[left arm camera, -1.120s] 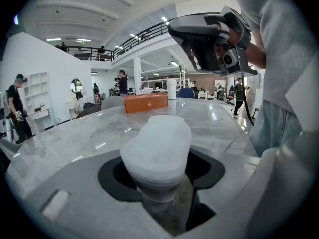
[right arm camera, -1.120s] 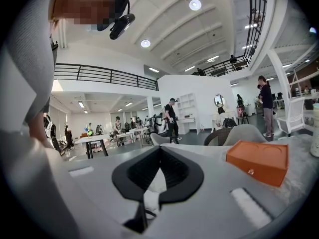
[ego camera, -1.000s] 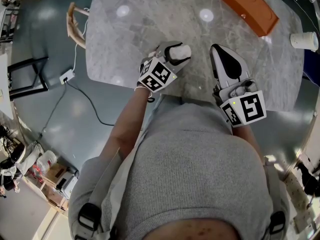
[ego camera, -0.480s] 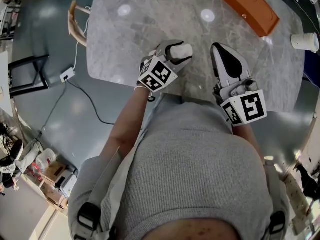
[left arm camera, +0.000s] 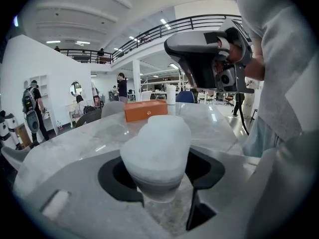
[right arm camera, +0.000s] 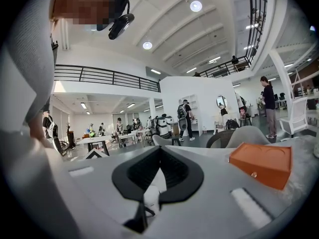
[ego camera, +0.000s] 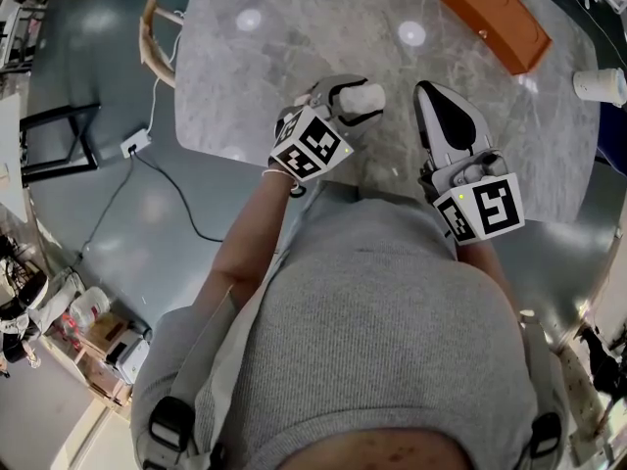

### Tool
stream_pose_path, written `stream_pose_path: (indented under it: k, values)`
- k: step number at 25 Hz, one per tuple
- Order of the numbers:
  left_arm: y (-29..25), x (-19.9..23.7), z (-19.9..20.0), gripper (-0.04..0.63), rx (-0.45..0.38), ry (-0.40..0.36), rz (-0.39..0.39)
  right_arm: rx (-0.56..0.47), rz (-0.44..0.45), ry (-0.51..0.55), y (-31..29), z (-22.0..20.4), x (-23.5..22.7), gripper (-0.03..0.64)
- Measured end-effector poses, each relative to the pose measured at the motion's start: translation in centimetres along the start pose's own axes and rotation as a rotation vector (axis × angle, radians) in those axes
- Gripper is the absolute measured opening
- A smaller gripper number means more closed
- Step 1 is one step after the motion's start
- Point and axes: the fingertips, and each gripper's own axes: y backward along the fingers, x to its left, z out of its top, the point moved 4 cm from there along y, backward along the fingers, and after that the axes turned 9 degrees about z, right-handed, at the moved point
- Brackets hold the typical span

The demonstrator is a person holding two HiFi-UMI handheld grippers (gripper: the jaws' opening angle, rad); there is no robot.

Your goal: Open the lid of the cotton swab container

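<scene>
The cotton swab container (ego camera: 364,97) is sitting between the jaws of the left gripper (ego camera: 358,98), over the table (ego camera: 294,57) close to its near edge. The right gripper (ego camera: 431,94) is hanging just to the container's right, over that same edge. A box (ego camera: 493,18) is lying at the table's far right corner, and a cup (ego camera: 600,84) is standing by the right edge, nearer than the box. A chair (ego camera: 157,42) is standing beside the left edge, with a power strip (ego camera: 134,145) lying on the floor before it.
</scene>
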Motion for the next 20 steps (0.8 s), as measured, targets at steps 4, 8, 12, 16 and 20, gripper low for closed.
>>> stream_pose_path:
  k: [4, 8, 12, 16, 20]
  values:
    - [0.5, 0.0, 1.1, 0.245, -0.01, -0.002, -0.01, -0.006, 0.005, 0.003, -0.1, 0.1, 0.0, 0.0]
    - [1.0, -0.2, 2.0, 0.245, -0.013, -0.019, -0.025, -0.01, 0.008, 0.006, -0.1, 0.3, 0.1, 0.0]
    - [1.8, -0.4, 2.9, 0.245, -0.018, -0.033, -0.041, -0.011, 0.016, 0.013, -0.2, 0.5, 0.5, 0.0]
    - [2.8, -0.4, 3.6, 0.245, -0.033, -0.017, -0.052, -0.011, 0.024, 0.027, -0.3, 1.0, 1.2, 0.0]
    - [3.2, -0.2, 3.9, 0.245, -0.04, -0.004, -0.058, 0.003, 0.059, 0.032, -0.6, 1.0, 1.2, 0.0]
